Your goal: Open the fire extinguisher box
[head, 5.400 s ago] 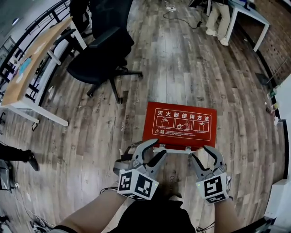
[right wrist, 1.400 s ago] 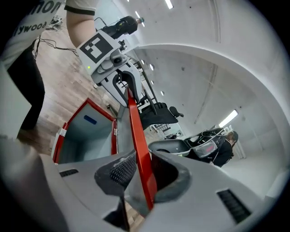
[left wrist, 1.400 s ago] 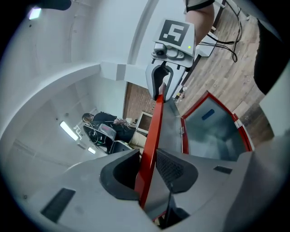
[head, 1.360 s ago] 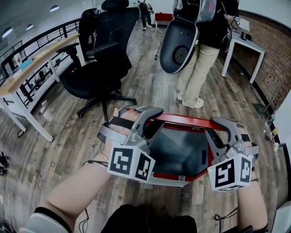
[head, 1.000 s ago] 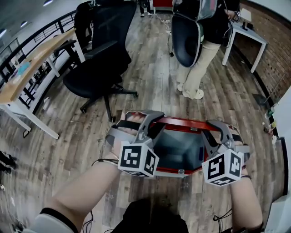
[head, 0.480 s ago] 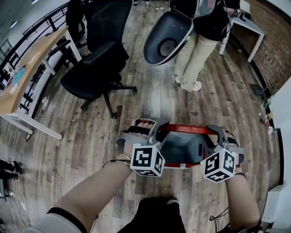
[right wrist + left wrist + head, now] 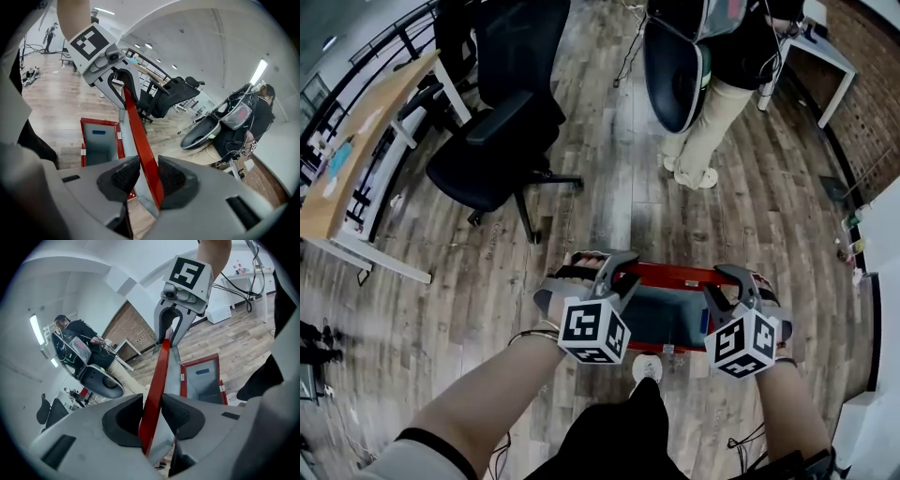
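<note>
The wooden floor (image 7: 609, 187) fills most of the head view. On it, at the upper left, we see a black office chair (image 7: 492, 141) and beside it a long table (image 7: 356, 155). At the top a person (image 7: 712, 122) stands with a dark seat shell (image 7: 675, 61).

The fire extinguisher box (image 7: 670, 314) lies on the floor just in front of us. Its long axis runs from left to right across the head view. Its opening faces upward, so we look into the grey inside. The lid (image 7: 675, 275) is raised steeply on the far side. We see it almost edge-on, as a red strip parallel to the long axis of the box.

The left tool (image 7: 605, 267) holds the left end of the free edge of the lid. In its own view the pads press on both faces of the red sheet.

The right tool (image 7: 741, 279) is at the right end of the same edge. Its jaws have just been opening a little. The lid is between them, and both pads seem to touch it.
</note>
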Available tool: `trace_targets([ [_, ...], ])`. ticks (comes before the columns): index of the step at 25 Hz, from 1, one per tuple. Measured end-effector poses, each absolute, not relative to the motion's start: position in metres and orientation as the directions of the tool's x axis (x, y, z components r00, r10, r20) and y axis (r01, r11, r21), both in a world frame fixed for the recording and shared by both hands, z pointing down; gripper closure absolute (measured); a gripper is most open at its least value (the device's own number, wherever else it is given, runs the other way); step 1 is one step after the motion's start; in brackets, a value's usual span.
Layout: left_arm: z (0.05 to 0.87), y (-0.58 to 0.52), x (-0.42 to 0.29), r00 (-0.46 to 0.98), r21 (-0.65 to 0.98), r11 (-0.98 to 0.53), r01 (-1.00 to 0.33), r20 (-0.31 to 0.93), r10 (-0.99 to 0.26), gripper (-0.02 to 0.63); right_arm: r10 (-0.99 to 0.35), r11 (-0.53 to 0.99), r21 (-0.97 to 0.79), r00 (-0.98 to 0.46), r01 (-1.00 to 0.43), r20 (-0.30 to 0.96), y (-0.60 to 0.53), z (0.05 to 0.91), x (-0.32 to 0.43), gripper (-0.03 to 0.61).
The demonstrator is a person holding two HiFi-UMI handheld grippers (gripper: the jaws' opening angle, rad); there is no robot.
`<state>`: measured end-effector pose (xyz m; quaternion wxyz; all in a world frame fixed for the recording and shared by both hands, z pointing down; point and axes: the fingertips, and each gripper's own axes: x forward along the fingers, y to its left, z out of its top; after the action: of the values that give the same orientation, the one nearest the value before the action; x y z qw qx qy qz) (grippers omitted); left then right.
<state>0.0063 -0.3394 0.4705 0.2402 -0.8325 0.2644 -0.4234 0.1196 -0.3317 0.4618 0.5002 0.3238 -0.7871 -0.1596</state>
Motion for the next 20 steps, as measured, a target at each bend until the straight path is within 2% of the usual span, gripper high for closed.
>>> trace_targets([
  [20, 0.471, -0.415, 0.008, 0.446, -0.503, -0.791, -0.347, 0.653, -0.612, 0.502, -0.507, 0.859, 0.398, -0.422, -0.322, 0.751, -0.408, 0.46, 0.123, 0.462],
])
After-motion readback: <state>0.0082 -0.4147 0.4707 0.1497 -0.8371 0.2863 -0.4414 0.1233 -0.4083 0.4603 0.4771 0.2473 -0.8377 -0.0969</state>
